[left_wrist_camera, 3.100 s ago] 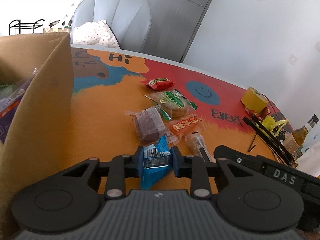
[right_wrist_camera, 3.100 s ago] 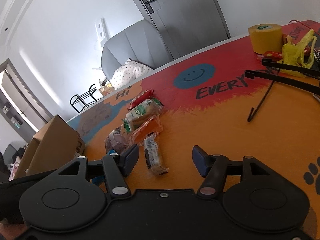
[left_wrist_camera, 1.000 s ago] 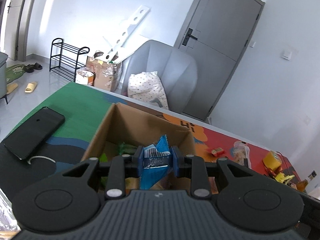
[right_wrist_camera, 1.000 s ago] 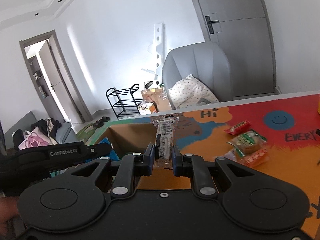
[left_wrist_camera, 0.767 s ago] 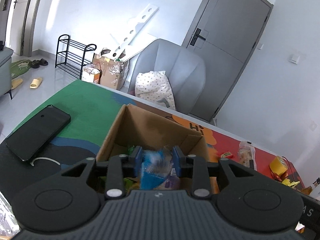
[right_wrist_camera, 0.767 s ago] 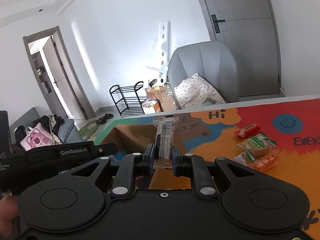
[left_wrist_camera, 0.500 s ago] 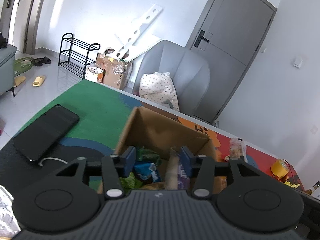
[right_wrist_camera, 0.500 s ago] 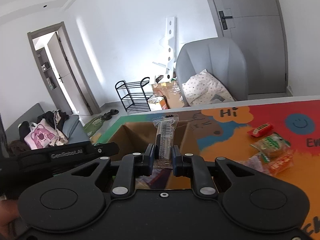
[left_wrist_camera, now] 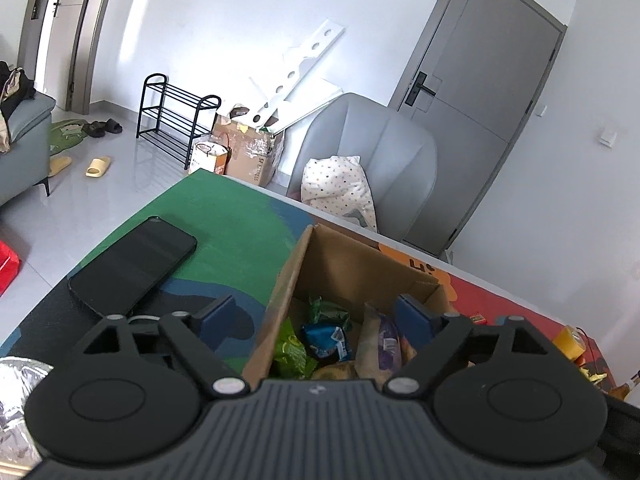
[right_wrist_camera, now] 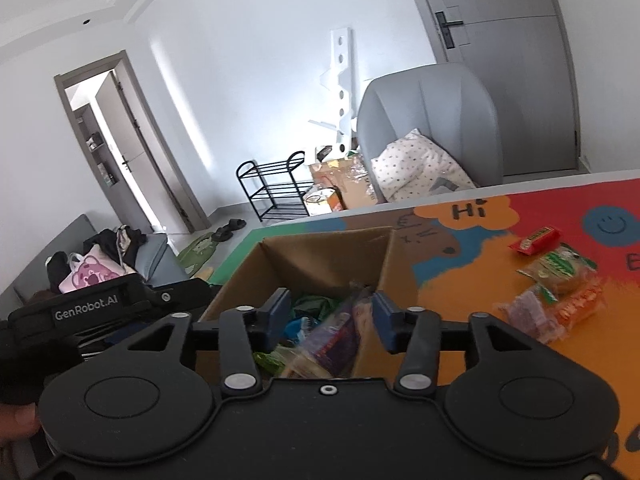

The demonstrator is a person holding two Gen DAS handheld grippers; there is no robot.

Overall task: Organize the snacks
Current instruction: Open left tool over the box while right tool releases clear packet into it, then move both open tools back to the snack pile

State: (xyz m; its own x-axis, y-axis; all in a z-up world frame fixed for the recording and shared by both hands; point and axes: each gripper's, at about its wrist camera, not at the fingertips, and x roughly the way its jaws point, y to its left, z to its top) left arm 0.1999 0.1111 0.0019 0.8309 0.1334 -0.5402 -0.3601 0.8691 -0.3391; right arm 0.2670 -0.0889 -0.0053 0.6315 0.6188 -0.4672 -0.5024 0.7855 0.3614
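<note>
snacks (left_wrist_camera: 324, 340) in box (left_wrist_camera: 348, 256), phone (left_wrist_camera: 132, 264) left

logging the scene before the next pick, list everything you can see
box: 1, brown cardboard, open, on the mat
snacks in the box: several, green, blue, purple; exact count unclear
snacks on the mat: 4, red, green, orange, purple, right of the box
phone: 1, black, on the mat left of the box
tape roll: 1, yellow, far right of the table
mat: 1, green, blue, orange, red, covers the table
chair: 1, grey, behind the table, spotted pillow on it
shoe rack: 1, black, by the wall
left claw: open, empty, over the box
right claw: open, empty, over the box
</note>
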